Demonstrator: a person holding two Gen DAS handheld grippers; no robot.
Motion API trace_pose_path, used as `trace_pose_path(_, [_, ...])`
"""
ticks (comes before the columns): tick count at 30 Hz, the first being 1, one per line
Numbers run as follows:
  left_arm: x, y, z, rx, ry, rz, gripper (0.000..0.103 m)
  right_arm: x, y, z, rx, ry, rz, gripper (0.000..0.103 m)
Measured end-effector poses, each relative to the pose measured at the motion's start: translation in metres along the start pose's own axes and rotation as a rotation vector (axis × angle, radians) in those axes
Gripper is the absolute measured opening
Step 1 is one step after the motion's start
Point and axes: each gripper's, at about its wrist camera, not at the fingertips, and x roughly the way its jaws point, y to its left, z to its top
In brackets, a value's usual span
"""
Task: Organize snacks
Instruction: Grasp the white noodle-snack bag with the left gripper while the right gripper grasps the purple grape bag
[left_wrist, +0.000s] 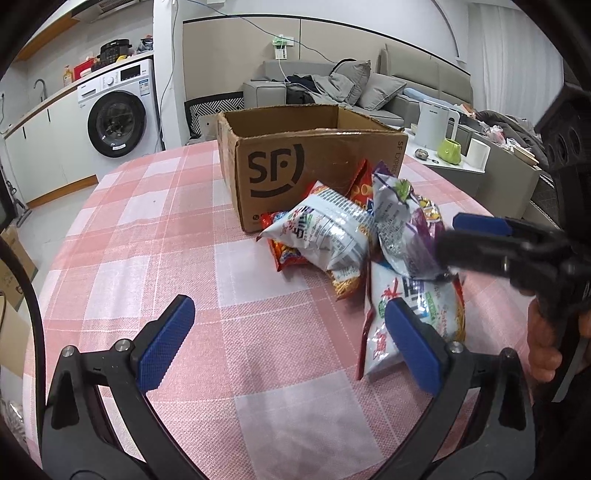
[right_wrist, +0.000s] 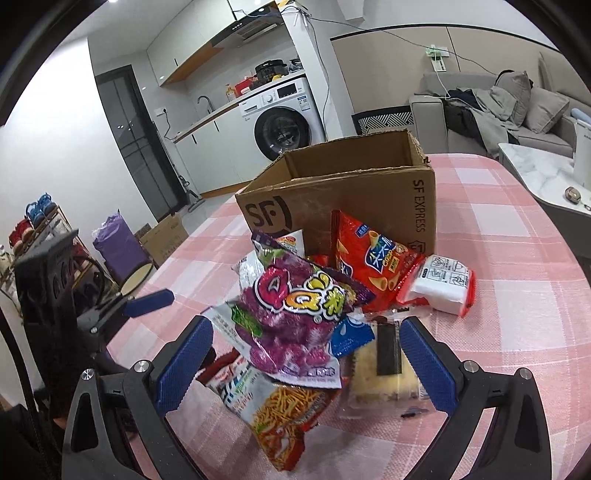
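An open brown SF cardboard box (left_wrist: 314, 173) (right_wrist: 332, 206) stands on the pink checked tablecloth. A heap of snack bags lies in front of it: a purple candy bag (right_wrist: 295, 306) (left_wrist: 402, 229) on top, a red cone-snack bag (right_wrist: 373, 262), a white packet (right_wrist: 443, 284), a fries-stick bag (right_wrist: 280, 410) and a clear-wrapped cake (right_wrist: 384, 373). My right gripper (right_wrist: 306, 325) (left_wrist: 469, 240) is open, its fingers either side of the purple bag. My left gripper (left_wrist: 289, 304) (right_wrist: 147, 299) is open over bare cloth left of the heap, its right finger beside a white bag (left_wrist: 436, 295).
The table's far and left edges drop to the floor by a washing machine (left_wrist: 118, 122). A low side table with a kettle (left_wrist: 437, 127) stands at the right, a sofa (left_wrist: 369, 88) behind. Bare tablecloth (left_wrist: 166, 229) lies left of the box.
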Motion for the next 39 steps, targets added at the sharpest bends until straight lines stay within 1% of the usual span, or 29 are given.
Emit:
trace_pose_path(6, [0.001,0.006,-0.005,-0.013,0.005,0.002,0.103,0.015,0.006,0.008,0.004,0.021,0.02,0.103])
trace_pose_path(13, [0.004,0.006,-0.007,-0.012,0.013,-0.002,0.103,0.029,0.013,0.01,-0.018,0.038,0.005,0.103])
trace_pose_path(21, [0.005,0.006,-0.008,-0.011,0.02,-0.006,0.103,0.035,0.011,0.011,-0.009,0.049,-0.007,0.103])
trace_pose_path(27, [0.005,0.006,-0.008,-0.009,0.021,-0.004,0.103,0.032,0.015,0.01,-0.029,0.054,0.009,0.103])
trace_pose_path(32, [0.006,0.006,-0.009,-0.009,0.024,-0.005,0.103,0.037,0.016,0.009,-0.045,0.06,-0.005,0.103])
trace_pose_path(35, [0.005,0.006,-0.01,-0.012,0.024,-0.008,0.103,0.044,0.014,0.009,-0.024,0.086,-0.003,0.103])
trace_pose_path(36, [0.005,0.007,-0.01,-0.013,0.024,-0.009,0.103,0.046,0.012,0.009,-0.005,0.092,0.013,0.101])
trace_pose_path(37, [0.004,0.007,-0.01,-0.014,0.024,-0.009,0.103,0.047,0.01,0.009,0.006,0.091,0.024,0.092])
trace_pose_path(39, [0.004,0.007,-0.01,-0.015,0.023,-0.011,0.103,0.045,0.008,0.009,0.008,0.083,0.012,0.084])
